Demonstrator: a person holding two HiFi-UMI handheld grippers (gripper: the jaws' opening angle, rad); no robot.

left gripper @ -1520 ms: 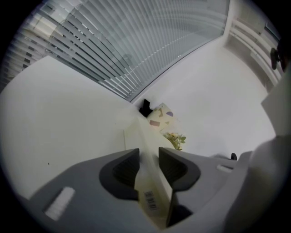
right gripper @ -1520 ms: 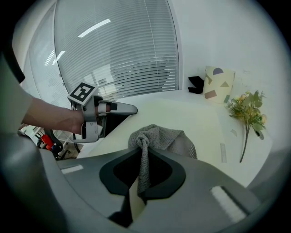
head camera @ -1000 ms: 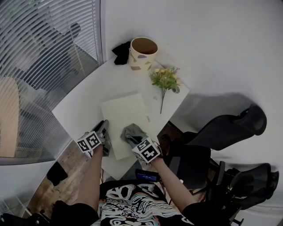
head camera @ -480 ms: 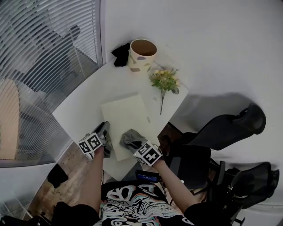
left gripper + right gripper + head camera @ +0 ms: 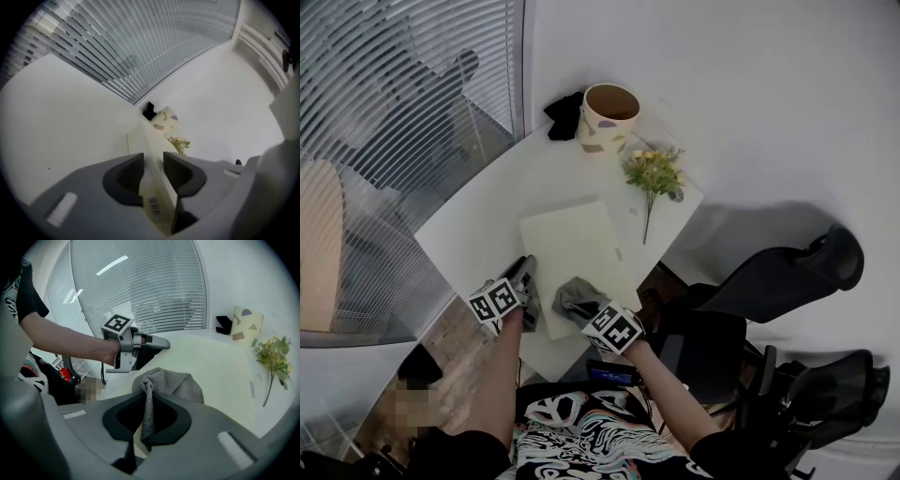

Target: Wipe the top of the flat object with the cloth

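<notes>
A pale cream flat board (image 5: 574, 255) lies on the white table (image 5: 478, 217). My left gripper (image 5: 525, 279) clamps the board's near left edge; in the left gripper view that edge (image 5: 151, 187) runs between the jaws of the left gripper (image 5: 153, 171), with a barcode label on it. My right gripper (image 5: 579, 302) is shut on a grey cloth (image 5: 577, 293) that rests bunched on the board's near part. In the right gripper view the cloth (image 5: 168, 383) hangs out of the right gripper (image 5: 147, 405) onto the board (image 5: 220, 366).
At the table's far end stand a patterned cup (image 5: 607, 116), a black object (image 5: 564, 114) and a sprig of yellow flowers (image 5: 654, 174). Window blinds (image 5: 403, 112) run along the left. Black office chairs (image 5: 778, 272) stand to the right of the table.
The right gripper has drawn the cloth a little toward the board's near edge. The left gripper keeps its hold on the board's edge.
</notes>
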